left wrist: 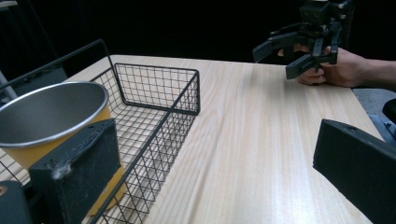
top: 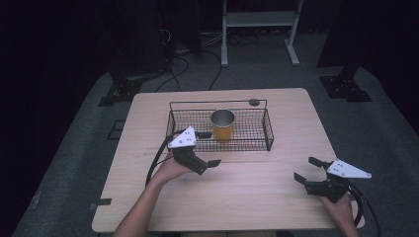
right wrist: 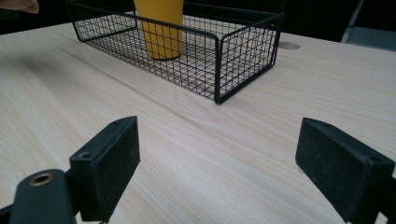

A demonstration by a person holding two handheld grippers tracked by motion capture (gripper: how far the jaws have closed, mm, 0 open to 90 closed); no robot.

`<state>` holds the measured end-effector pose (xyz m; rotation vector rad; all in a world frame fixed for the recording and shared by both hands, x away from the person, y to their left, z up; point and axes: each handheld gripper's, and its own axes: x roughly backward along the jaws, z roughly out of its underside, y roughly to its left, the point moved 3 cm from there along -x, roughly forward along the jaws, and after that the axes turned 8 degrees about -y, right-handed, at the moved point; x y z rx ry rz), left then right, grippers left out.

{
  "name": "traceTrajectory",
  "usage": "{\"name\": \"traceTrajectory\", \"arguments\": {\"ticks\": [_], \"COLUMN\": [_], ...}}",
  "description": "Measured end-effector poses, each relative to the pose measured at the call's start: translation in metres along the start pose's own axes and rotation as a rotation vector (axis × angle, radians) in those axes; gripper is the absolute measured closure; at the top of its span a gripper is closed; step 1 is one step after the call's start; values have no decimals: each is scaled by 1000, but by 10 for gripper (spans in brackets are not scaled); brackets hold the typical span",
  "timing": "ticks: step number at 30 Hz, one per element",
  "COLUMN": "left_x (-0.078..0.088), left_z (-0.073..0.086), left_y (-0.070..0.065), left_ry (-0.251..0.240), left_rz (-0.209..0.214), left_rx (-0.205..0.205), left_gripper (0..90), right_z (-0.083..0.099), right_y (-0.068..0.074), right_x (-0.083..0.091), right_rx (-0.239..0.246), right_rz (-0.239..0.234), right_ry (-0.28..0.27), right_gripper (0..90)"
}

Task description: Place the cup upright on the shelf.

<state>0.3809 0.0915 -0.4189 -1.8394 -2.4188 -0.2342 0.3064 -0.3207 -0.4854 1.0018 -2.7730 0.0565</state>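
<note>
A yellow cup (top: 223, 126) with a shiny metal inside stands upright in a black wire basket (top: 269, 129) at the middle of the table. My left gripper (top: 208, 148) is open at the basket's front left. One jaw is over the basket's front edge just left of the cup, the other over bare table. From the left gripper view the cup (left wrist: 51, 112) sits close behind the left jaw, and the basket wall (left wrist: 159, 140) runs between the jaws. My right gripper (top: 306, 169) is open above the table's front right, nothing between its jaws, and faces the basket (right wrist: 219, 60) and the cup (right wrist: 161, 28).
The light wooden table (top: 257, 197) has bare room in front of the basket and on both sides. A small round dark spot (top: 254, 102) lies behind the basket. A white frame (top: 259, 19) and black stand bases stand on the floor beyond the table.
</note>
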Motion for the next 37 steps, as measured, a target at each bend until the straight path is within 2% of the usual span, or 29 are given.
{"name": "traceTrajectory", "arguments": {"ticks": [8,14,28,31,37], "left_x": [3,7,13,14,15], "left_z": [3,3,4,5,12], "left_y": [-7,-14,-22,-26,-35], "left_ry": [5,-15,-3,-10,6], "left_rz": [6,8,16,17,25], "left_rx": [0,-7,-9,-15,-8], "left_gripper": [0,0,0,0,0], "right_z": [0,0,0,0,0], "right_y": [0,0,0,0,0], "right_x": [0,0,0,0,0], "right_rx": [0,1,-1,-1,2], "right_rz": [0,2,3,2,0], "right_ry": [1,3,1,1,-2], "right_gripper": [127,127,127,127,127]}}
